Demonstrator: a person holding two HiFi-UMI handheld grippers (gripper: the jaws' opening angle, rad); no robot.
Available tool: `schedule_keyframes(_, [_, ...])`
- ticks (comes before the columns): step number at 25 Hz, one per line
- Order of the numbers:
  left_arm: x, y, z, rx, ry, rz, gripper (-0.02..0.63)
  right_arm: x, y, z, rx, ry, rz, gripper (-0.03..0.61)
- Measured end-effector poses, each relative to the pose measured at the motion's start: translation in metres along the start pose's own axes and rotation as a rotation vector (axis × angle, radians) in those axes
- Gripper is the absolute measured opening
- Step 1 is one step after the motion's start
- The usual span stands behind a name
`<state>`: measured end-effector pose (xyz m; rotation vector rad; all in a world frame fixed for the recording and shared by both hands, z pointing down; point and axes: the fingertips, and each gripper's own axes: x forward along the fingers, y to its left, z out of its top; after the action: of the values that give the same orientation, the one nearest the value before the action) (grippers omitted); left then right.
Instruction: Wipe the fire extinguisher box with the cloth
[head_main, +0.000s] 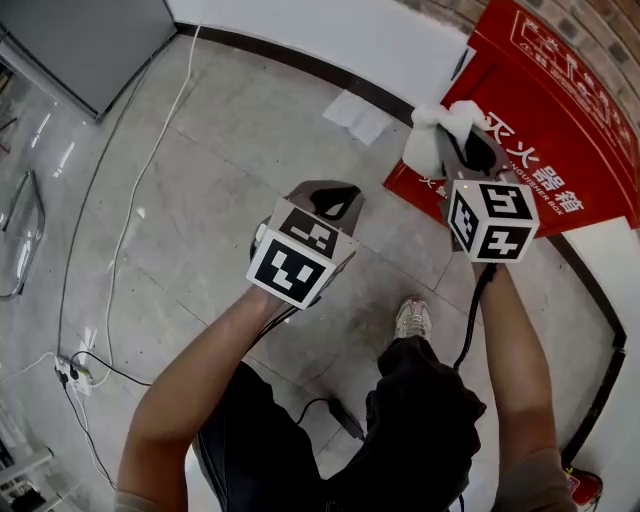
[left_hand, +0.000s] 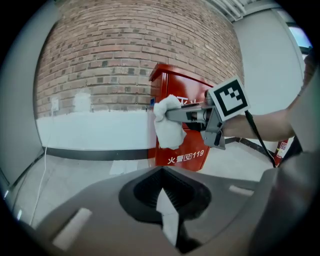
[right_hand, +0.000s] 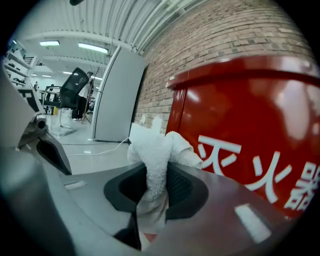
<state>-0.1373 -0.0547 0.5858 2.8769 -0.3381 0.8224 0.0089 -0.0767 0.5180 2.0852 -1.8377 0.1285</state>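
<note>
Cloth (head_main: 440, 135), white and bunched, sits pinched in the right gripper (head_main: 468, 150) jaws, right up at the red fire extinguisher box (head_main: 560, 140), which stands on the floor (head_main: 200, 200). Can't tell if it's touching. Looks like the approach step, so next it'd need pressing on and dragging across. Left gripper (head_main: 328, 205) hangs well back from the box, jaws pressed together on nothing.
</note>
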Motion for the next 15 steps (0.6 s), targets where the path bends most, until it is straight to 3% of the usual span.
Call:
schedule_keyframes(9, [0.041,0.008,-0.035,-0.049,0.084,-0.011,0.000,0.041,0.032,-0.139,-0.005,0.247,0.092,0.112])
schedule_keyframes(15, [0.059,0.032,-0.060,-0.112,0.118,0.037,0.000,0.072,0.054,-0.228,0.004,0.400,0.182,0.112])
